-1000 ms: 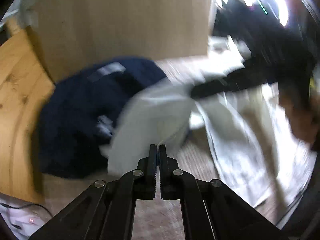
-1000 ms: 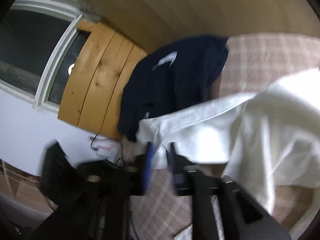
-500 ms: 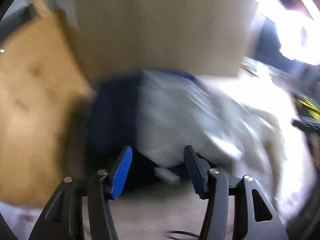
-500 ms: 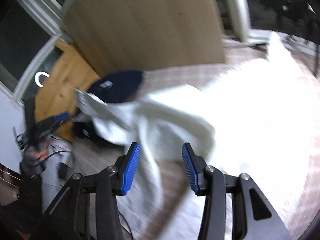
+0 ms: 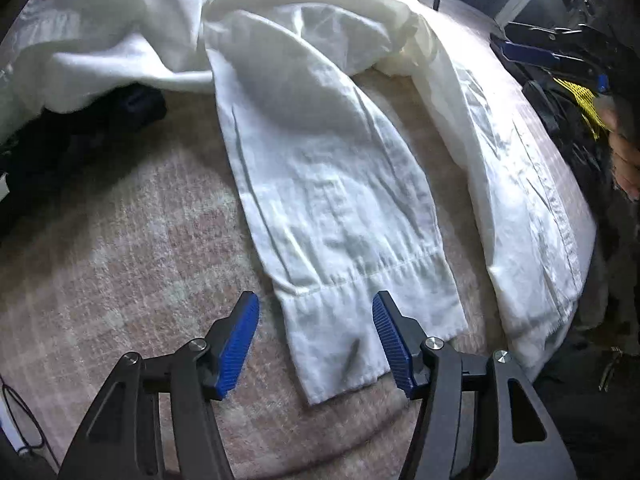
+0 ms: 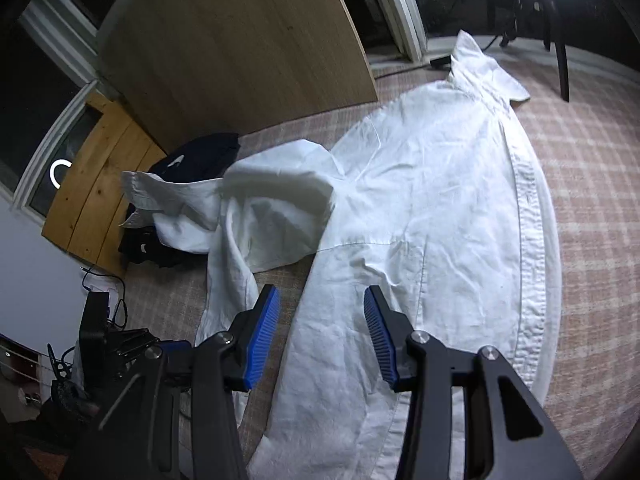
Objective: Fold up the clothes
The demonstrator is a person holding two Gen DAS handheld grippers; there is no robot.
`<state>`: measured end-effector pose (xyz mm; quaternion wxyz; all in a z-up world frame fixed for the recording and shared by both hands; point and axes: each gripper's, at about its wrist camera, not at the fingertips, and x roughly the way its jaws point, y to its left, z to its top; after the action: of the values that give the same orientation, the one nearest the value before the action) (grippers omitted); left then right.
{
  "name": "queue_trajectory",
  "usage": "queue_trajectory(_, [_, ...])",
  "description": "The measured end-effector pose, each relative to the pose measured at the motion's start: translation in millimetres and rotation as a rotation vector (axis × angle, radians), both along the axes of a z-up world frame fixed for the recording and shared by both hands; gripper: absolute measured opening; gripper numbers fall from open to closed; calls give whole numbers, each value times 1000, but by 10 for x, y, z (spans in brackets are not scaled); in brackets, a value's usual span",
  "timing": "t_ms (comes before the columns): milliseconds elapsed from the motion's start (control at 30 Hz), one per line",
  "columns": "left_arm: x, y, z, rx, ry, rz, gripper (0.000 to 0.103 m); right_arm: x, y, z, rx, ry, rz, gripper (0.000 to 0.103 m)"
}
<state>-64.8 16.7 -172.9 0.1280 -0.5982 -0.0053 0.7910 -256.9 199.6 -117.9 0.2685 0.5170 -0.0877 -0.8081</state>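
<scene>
**White shirt spread on the checked rug, both tongs apart above it**

Left wrist view: at the bottom centre the left gripper (image 5: 316, 344) has its 2 blue-padded jaws parted and closing. The cuff of a sleeve (image 5: 340, 336) lies between them; the pads do not press on it. That sleeve runs from the cuff up the middle of the frame to the crumpled upper part of the white shirt (image 5: 320, 128) along the top. On the right side a long strip of the same shirt runs down to the lower right. Under everything lies a pink-and-cream checked rug (image 5: 120, 264). At the left edge, partly under the white cloth, sits a dark garment (image 5: 80, 132). At the far right edge part of a person's hand (image 5: 624, 152) shows beside dark gear.

Right wrist view: at the bottom centre the right gripper (image 6: 320, 336) stands with its 2 blue pads moderately apart, empty, above the lower body of the shirt (image 6: 440, 208). The shirt lies flat up the middle-right, its button placket on the right side and its collar (image 6: 484, 72) at the upper centre. A sleeve (image 6: 224, 216) folds out to the left, its end reaching the dark garment (image 6: 196, 156) at centre left. Behind that, a light wooden panel (image 6: 240, 40) fills the upper left. The left gripper (image 6: 120, 344) shows dark at lower left.
</scene>
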Motion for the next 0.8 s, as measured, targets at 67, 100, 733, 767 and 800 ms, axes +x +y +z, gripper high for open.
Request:
queue_trajectory(67, [18,111,-6,-37,38,-24,18,19,14,21,-4,14,-3,44])
queue_trajectory(100, [15,148,-9,-25,35,-40,9,28,22,31,-6,21,-5,44])
queue_trajectory(733, [-297,-779,1582,-627,195,-255,7,-172,-207,-341,89,-43,34,46])
queue_trajectory(767, [-284,-754,1608,-623,200,-264,7,-187,-295,-276,79,-27,56,46])
queue_trajectory(800, [-257,-721,1608,-615,201,-277,7,-202,-386,-210,67,-11,79,46])
